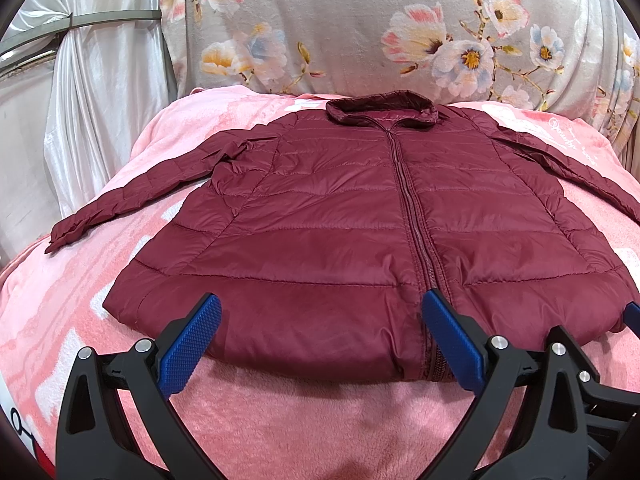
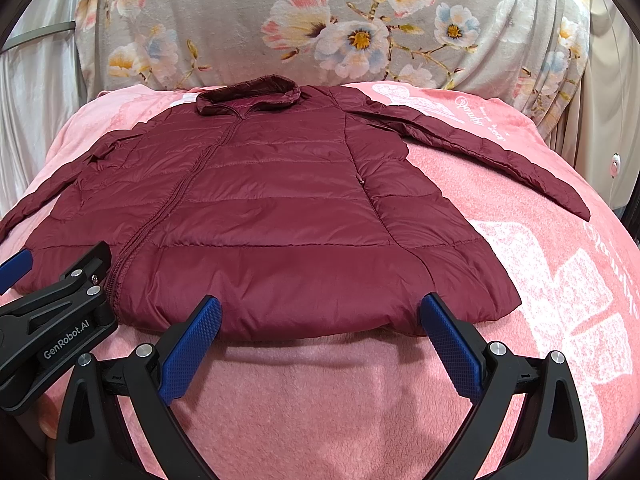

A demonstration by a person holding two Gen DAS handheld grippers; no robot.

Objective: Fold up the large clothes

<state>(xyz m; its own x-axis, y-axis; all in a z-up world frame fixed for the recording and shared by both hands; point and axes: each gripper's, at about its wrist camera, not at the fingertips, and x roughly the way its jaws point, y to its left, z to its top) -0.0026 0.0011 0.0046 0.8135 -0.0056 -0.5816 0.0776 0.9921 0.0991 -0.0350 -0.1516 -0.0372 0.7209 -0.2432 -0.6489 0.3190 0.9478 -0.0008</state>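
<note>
1 readable label: "GenRobot.AI" on left gripper (image 2: 12, 266).

The left gripper (image 1: 320, 312) has its two blue fingers (image 1: 190, 350) spread wide apart. The right gripper (image 2: 320, 312) is wide apart too. The two grippers sit side by side, low and level, both pointing forward.

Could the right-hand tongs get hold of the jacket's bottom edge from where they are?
Probably yes. The right tongs stand open right at the hem of the maroon quilted puffer jacket, which lies flat on the pink fleece blanket. Nothing lies between them.
</note>
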